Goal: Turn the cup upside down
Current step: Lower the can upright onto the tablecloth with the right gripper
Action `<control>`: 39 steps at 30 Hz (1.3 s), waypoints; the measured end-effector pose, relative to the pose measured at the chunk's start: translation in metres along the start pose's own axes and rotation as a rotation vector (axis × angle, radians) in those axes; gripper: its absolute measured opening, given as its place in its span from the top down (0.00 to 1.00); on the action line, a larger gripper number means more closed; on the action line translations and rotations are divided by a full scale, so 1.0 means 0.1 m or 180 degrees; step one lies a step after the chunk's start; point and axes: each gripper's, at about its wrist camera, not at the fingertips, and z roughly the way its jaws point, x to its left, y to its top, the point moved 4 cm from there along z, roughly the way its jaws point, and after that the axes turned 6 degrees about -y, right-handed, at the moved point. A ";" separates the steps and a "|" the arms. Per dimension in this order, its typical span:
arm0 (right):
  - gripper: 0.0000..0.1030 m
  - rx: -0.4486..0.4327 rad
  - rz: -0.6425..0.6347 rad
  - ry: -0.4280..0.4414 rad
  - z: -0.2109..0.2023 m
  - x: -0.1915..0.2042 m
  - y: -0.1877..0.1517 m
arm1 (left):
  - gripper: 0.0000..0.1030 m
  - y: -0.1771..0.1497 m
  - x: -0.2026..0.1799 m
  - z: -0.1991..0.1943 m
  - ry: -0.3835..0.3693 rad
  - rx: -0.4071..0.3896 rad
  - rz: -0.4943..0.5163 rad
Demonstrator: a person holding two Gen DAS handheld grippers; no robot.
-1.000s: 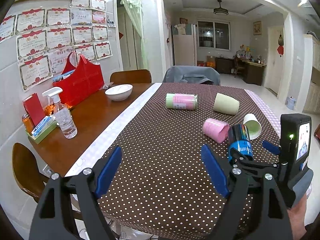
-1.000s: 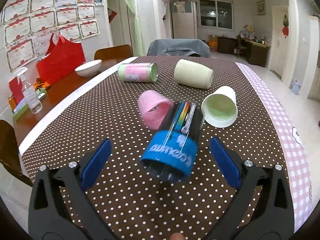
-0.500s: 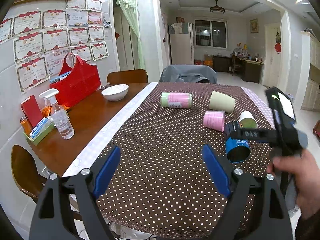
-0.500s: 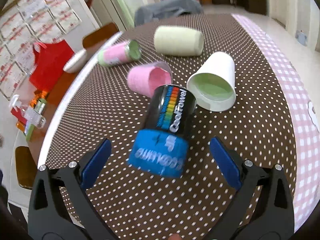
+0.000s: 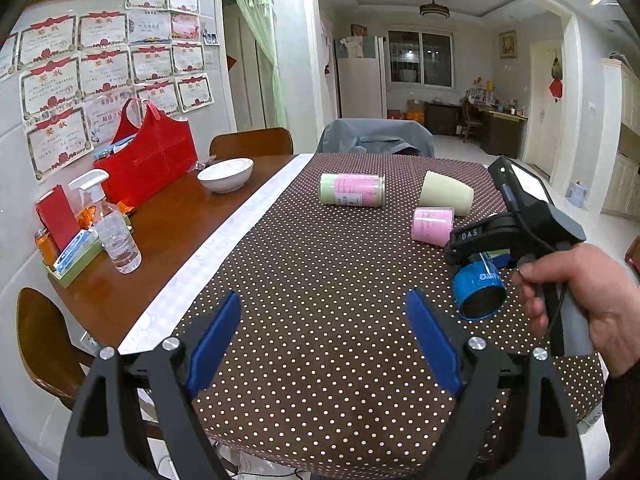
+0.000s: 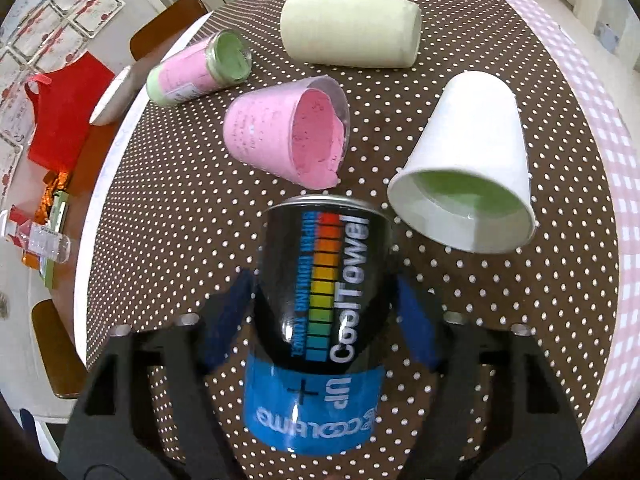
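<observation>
A black and blue "Cool Towel" cup (image 6: pixel 324 312) lies on its side on the dotted tablecloth, blue end toward me. My right gripper (image 6: pixel 324 320) has closed around its black body, blue pads touching both sides. In the left wrist view the cup (image 5: pixel 478 290) sits under the right gripper at the right. My left gripper (image 5: pixel 324 340) is open and empty above the table's near edge.
A pink cup (image 6: pixel 286 136), a white cup with green inside (image 6: pixel 468 176), a cream cup (image 6: pixel 350 34) and a pink-green jar (image 6: pixel 198 68) lie on their sides beyond. A bowl (image 5: pixel 226 170), red bag (image 5: pixel 146 158) and spray bottle (image 5: pixel 114 230) stand on the left.
My right gripper tilted downward, moved over the black and blue cup and closed its jaws onto it. My left gripper stayed open and nearly still.
</observation>
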 end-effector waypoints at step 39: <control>0.06 -0.2081 -0.0865 -0.0128 -0.80 0.22 -1.23 | 0.20 0.00 -0.08 -0.18 0.0005 -0.0123 0.0008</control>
